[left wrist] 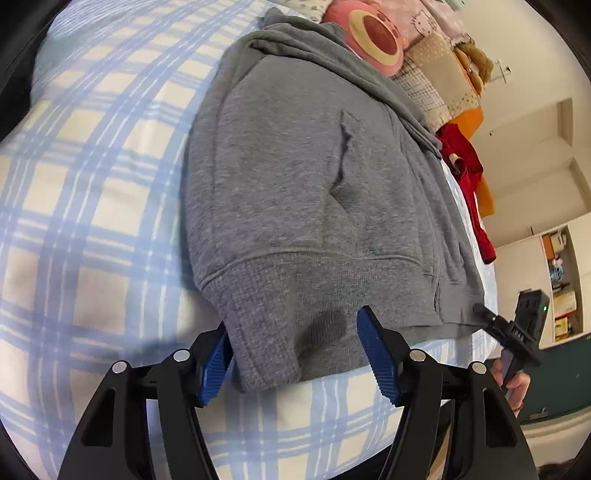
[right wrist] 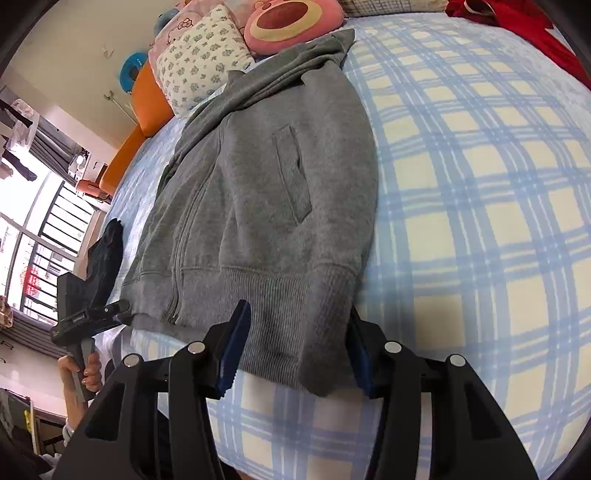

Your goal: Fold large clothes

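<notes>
A grey zip hoodie point(left wrist: 295, 177) lies flat on the blue-and-cream plaid bed point(left wrist: 92, 184), sleeves folded in, hood toward the pillows. My left gripper point(left wrist: 295, 350) is open, its blue pads either side of the ribbed hem's left corner. My right gripper point(right wrist: 295, 347) is open, its pads astride the hem's right corner point(right wrist: 317, 332). The hoodie point(right wrist: 266, 177) fills the middle of the right wrist view. Each gripper shows in the other's view: the right gripper point(left wrist: 517, 325) at the hem's far side, the left gripper point(right wrist: 88, 314) likewise.
A pink bear cushion point(left wrist: 373, 33), patterned pillows point(right wrist: 199, 55) and an orange headboard point(right wrist: 144, 96) lie at the bed's head. A red garment point(left wrist: 469, 177) sits at the bed's side. Shelves point(left wrist: 561, 280) and a window point(right wrist: 33, 229) lie beyond the bed point(right wrist: 480, 184).
</notes>
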The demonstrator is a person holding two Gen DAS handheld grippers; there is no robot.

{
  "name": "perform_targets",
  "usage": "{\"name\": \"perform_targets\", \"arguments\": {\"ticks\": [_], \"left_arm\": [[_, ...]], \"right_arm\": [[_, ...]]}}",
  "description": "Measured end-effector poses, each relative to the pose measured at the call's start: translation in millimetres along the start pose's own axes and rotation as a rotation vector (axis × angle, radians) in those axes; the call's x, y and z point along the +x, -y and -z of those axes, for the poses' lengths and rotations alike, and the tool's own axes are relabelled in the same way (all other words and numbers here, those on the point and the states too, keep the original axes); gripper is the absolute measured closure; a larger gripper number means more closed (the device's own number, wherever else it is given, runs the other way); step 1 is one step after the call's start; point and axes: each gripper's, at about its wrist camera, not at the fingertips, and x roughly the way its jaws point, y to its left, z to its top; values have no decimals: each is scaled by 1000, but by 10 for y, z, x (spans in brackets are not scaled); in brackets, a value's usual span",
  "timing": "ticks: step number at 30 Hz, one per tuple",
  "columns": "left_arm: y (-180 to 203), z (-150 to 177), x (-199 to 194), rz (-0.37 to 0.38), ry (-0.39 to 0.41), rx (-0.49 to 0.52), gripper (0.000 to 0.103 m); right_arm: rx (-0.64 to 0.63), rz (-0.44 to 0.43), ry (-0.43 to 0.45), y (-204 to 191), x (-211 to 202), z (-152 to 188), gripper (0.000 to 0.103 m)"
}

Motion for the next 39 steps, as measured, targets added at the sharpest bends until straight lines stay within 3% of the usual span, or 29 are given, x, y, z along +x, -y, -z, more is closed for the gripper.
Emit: {"name": "perform_targets", "arguments": {"ticks": [3, 5, 7, 8, 10, 13, 17, 25, 30, 32, 36, 39], "left_arm": [[-2, -25, 32, 29, -7, -17, 29], [-18, -14, 47, 36, -3, -21, 31], [-52, 14, 32, 12, 7, -25, 48], [-88, 34, 11, -3, 11, -27, 55], [-190, 42, -30, 10, 7, -59, 72], [-243, 24, -59, 28, -2, -75, 79], [-50, -33, -150, 31, 25, -30, 83], [66, -245, -451, 189, 85, -40, 84], [76, -371, -498, 170, 125, -48, 84], [156, -480, -555, 106, 167, -7, 84], [304, -713, -687, 58, 238, 40, 84], [538, -899, -782, -25, 309, 102, 84]], "right_arm": [[-19, 29, -20, -42, 54, -24, 52], [-39, 60, -24, -60, 91, -16, 52], [-55, 79, -18, -66, 103, 23, 57], [-62, 93, -16, -53, 96, 38, 71], [-49, 90, -15, 18, 63, 54, 83], [-57, 86, -21, 51, 28, 57, 90], [-105, 100, -12, -48, -59, 38, 93], [-104, -10, 17, -98, -343, -199, 94], [-138, 36, 41, -176, -361, -369, 94], [-173, 74, 65, -246, -377, -439, 94], [-206, 80, 140, -396, -468, -667, 94], [-234, 87, 195, -513, -535, -886, 94]]}}
